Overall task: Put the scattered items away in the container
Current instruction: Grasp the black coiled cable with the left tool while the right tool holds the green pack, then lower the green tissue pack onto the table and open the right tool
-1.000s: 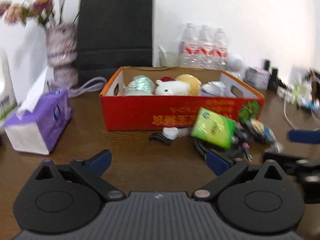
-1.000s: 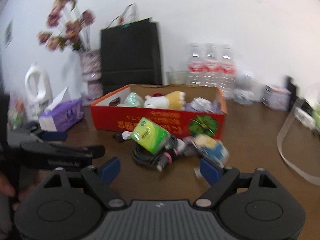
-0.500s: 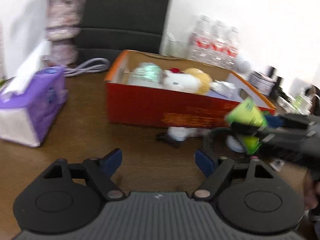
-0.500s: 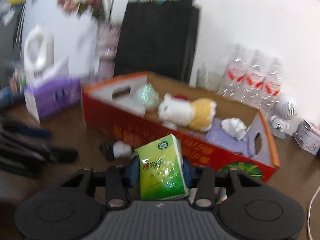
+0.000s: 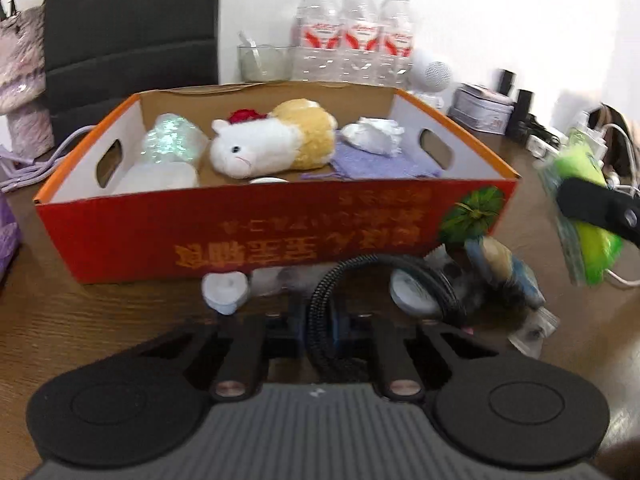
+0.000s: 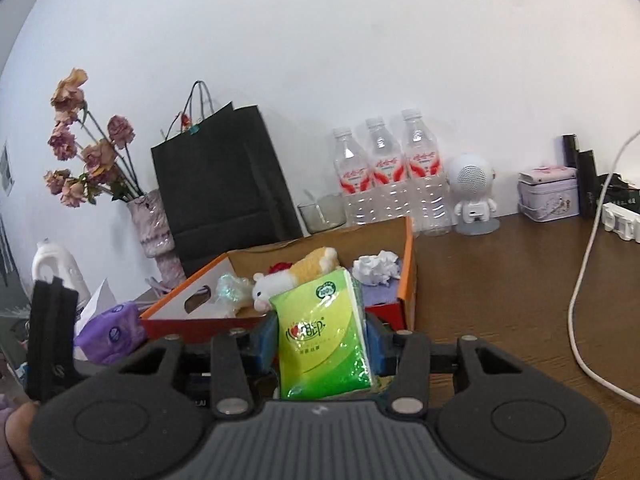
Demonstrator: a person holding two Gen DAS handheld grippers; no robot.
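The red cardboard box (image 5: pixel 240 232) holds a white and yellow plush toy (image 5: pixel 272 144), crumpled paper (image 5: pixel 376 136) and a purple cloth. In front of it lies a coiled black braided cable (image 5: pixel 384 268). My left gripper (image 5: pixel 319 322) is closing, and its blue pads press on a strand of that cable. My right gripper (image 6: pixel 320 340) is shut on a green tissue pack (image 6: pixel 324 336), held up before the box's (image 6: pixel 408 264) near right corner. In the left wrist view that pack (image 5: pixel 580 184) hangs at the far right.
Loose by the cable are a small white piece (image 5: pixel 224 288) and a blue-yellow packet (image 5: pixel 504 268). Behind the box stand a black paper bag (image 6: pixel 224 184), three water bottles (image 6: pixel 388 172), a white speaker figure (image 6: pixel 474 192) and a vase (image 6: pixel 154 224). A white cord (image 6: pixel 580 280) crosses the table at right.
My left gripper moved in to the black cable and its jaws closed around a strand. My right gripper closed on the green pack and lifted it off the pile, toward the right.
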